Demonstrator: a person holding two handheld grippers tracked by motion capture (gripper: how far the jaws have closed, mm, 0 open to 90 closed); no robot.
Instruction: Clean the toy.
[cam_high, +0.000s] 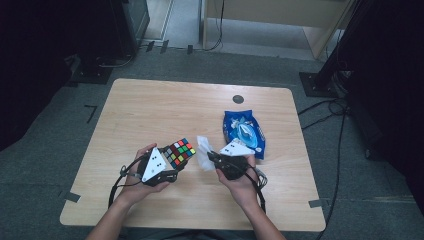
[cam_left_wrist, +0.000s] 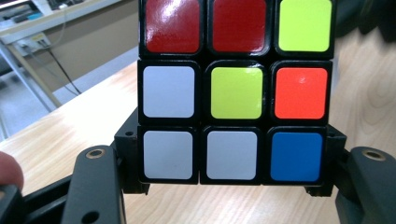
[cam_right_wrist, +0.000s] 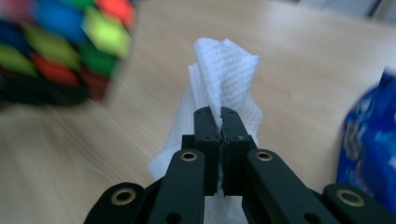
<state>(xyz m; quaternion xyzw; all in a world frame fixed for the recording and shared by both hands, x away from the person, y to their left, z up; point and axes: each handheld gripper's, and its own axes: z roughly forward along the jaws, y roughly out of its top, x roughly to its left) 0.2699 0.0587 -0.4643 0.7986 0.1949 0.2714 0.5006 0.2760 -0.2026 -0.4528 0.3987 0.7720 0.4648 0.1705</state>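
A scrambled colour cube (cam_high: 180, 153) is held above the wooden table (cam_high: 150, 110), and my left gripper (cam_high: 172, 167) is shut on its lower edge. In the left gripper view the cube (cam_left_wrist: 236, 91) shows a face of red, yellow, white, orange and blue squares, with a black jaw on each side of it. My right gripper (cam_high: 211, 156) is shut on a white wet wipe (cam_high: 203, 152) just right of the cube. In the right gripper view the wipe (cam_right_wrist: 224, 79) stands crumpled up from between the pressed jaws, with the blurred cube (cam_right_wrist: 60, 44) at upper left.
A blue pack of wet wipes (cam_high: 243, 132) lies on the table right of my right gripper, and shows as a blue edge (cam_right_wrist: 369, 149) in the right gripper view. A round dark grommet (cam_high: 238, 99) sits near the far edge. Cables lie on the floor at right.
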